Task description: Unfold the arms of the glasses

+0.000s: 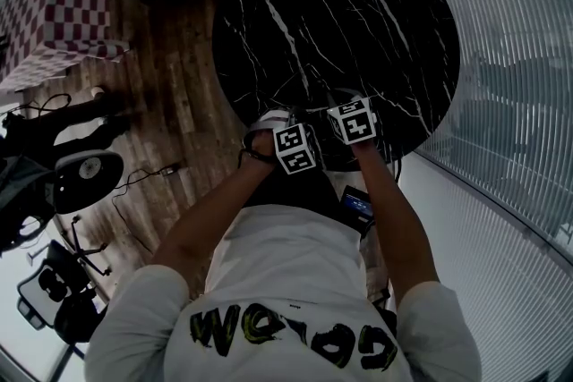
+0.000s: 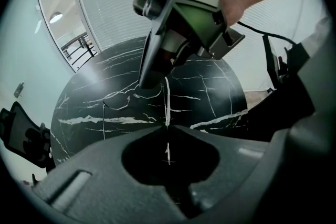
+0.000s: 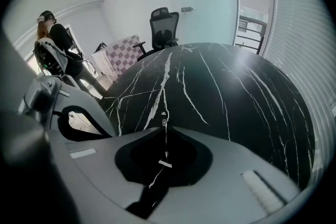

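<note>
With the left tongs (image 2: 167, 131) narrowed to a seam, what looks like the thin-wire glasses (image 2: 127, 107) on the near bench (image 1: 358, 13) and the right tongs (image 3: 164, 126) equally narrow beside them, unfolding seems unstarted, so next one must steady the frame while the other swings an arm out.
</note>
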Demonstrator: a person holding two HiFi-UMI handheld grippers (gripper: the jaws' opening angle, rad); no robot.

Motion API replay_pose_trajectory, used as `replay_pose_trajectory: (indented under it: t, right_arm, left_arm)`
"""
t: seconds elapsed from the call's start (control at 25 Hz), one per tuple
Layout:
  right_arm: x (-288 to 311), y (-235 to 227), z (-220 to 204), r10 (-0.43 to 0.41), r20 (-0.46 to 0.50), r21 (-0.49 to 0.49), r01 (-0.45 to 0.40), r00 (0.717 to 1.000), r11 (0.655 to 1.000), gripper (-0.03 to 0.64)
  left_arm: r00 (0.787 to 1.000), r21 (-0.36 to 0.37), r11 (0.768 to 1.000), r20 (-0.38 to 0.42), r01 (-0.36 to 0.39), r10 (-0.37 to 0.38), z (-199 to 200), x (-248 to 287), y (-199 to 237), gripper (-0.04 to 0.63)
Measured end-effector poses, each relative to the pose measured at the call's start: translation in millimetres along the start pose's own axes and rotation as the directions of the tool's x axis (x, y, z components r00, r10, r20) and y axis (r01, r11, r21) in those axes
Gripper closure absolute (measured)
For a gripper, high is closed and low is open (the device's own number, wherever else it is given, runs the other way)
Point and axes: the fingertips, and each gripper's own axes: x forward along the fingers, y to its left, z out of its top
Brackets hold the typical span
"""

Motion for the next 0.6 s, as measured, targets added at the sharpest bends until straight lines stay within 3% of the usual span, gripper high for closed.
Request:
replay_pose_trajectory:
  t: [0.6]
  right_arm:
    - [1, -1, -4, -0.005, -0.002, -0.032, 0.005, 1.0, 0.999, 0.609]
  left_arm:
    - [1.0, -0.044, 0.999, 0.01, 0.007, -0.007, 3, 7, -12, 0.574]
